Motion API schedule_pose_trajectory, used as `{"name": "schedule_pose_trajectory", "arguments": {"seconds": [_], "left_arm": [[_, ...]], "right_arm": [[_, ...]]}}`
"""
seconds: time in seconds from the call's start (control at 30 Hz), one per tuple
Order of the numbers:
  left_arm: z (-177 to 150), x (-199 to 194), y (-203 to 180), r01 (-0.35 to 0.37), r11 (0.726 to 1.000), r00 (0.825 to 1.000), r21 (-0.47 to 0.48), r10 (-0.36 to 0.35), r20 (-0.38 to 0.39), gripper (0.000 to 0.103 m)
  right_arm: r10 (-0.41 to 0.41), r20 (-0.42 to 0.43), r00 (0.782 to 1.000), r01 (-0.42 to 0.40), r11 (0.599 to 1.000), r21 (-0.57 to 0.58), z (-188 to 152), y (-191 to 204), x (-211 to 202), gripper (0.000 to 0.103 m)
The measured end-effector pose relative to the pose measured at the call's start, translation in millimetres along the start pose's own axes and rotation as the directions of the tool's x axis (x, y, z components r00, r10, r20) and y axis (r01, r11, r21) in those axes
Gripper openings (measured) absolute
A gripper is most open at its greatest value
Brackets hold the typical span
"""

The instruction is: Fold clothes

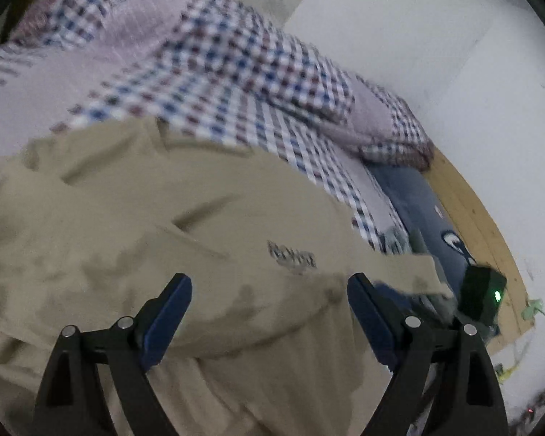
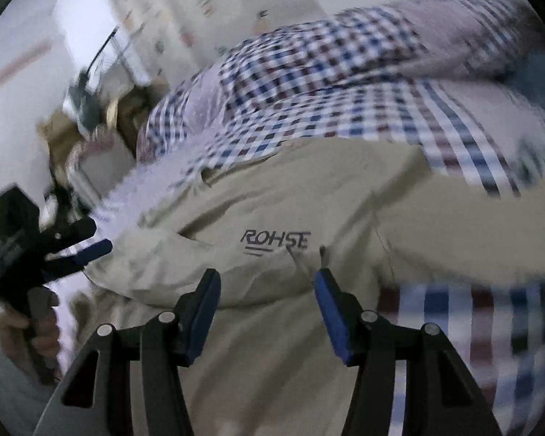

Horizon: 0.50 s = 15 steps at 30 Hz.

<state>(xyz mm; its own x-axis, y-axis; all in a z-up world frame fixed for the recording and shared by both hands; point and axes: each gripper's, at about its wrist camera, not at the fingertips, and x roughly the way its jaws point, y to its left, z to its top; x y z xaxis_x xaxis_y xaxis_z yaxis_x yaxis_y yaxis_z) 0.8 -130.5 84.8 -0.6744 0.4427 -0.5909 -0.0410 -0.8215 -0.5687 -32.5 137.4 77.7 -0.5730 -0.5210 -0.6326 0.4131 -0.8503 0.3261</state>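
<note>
Up close in the left wrist view, the left tool (image 1: 269, 287) stands with its blue-padded fingers (image 1: 170, 312) spread wide, nothing pinched between them. The beige garment (image 1: 163, 218) fills the picture from about 9 o'clock down to 6 o'clock, rumpled, with a dark printed logo (image 1: 291, 254) just beyond the fingertips toward 1 o'clock. Whether the pads touch the cloth I cannot tell. Beyond it, from 10 o'clock across to 3 o'clock, lies a checked cover (image 1: 236, 72) in blue, red and white. A blue cloth (image 1: 414, 203) shows at 3 o'clock beside a wooden bed edge (image 1: 468, 203), and a black box with a green light (image 1: 483, 298) sits at 4 o'clock, near the right finger.

Next, in the right wrist view, the right tool (image 2: 269, 279) has its fingers partly spread, apart from each other, with the beige garment (image 2: 309, 196) lying under and between them; no fold is pinched that I can see. The logo (image 2: 275, 241) sits at 12 o'clock from the fingertips. The checked cover (image 2: 327, 83) spans 11 to 3 o'clock behind the garment and shows again at 4 o'clock. At 9 o'clock the left tool (image 2: 91, 250) appears, blurred, at the garment's edge, held by a hand (image 2: 36, 323) at 8 o'clock.
</note>
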Motion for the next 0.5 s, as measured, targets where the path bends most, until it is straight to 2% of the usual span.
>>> {"name": "schedule_pose_trajectory", "arguments": {"seconds": [0.1,0.23,0.33,0.43,0.5], "left_arm": [[-3.0,14.2,-4.4,0.028,1.000,0.999,0.007,-0.027,-0.024,0.090],[-3.7,21.0,1.8,0.055,0.996,0.998,-0.063,-0.056,-0.018,0.090],[-1.0,26.1,6.2,0.070,0.992,0.998,-0.101,-0.070,0.001,0.090],[0.2,25.2,9.0,0.079,0.992,0.997,-0.102,-0.079,0.009,0.090],[0.8,25.4,9.3,0.088,0.992,0.996,-0.094,-0.087,0.010,0.090]], "right_arm": [[-0.024,-0.030,0.999,0.022,0.997,-0.069,5.7,9.3,24.8,0.058],[-0.055,-0.079,0.995,0.048,0.995,-0.086,1.4,5.1,48.8,0.058],[-0.078,-0.115,0.990,0.068,0.993,-0.096,-2.4,0.4,65.8,0.052],[-0.088,-0.126,0.988,0.075,0.992,-0.106,-5.9,-0.9,71.9,0.040],[-0.094,-0.129,0.987,0.077,0.988,-0.136,-8.6,2.5,71.6,0.016]]}}
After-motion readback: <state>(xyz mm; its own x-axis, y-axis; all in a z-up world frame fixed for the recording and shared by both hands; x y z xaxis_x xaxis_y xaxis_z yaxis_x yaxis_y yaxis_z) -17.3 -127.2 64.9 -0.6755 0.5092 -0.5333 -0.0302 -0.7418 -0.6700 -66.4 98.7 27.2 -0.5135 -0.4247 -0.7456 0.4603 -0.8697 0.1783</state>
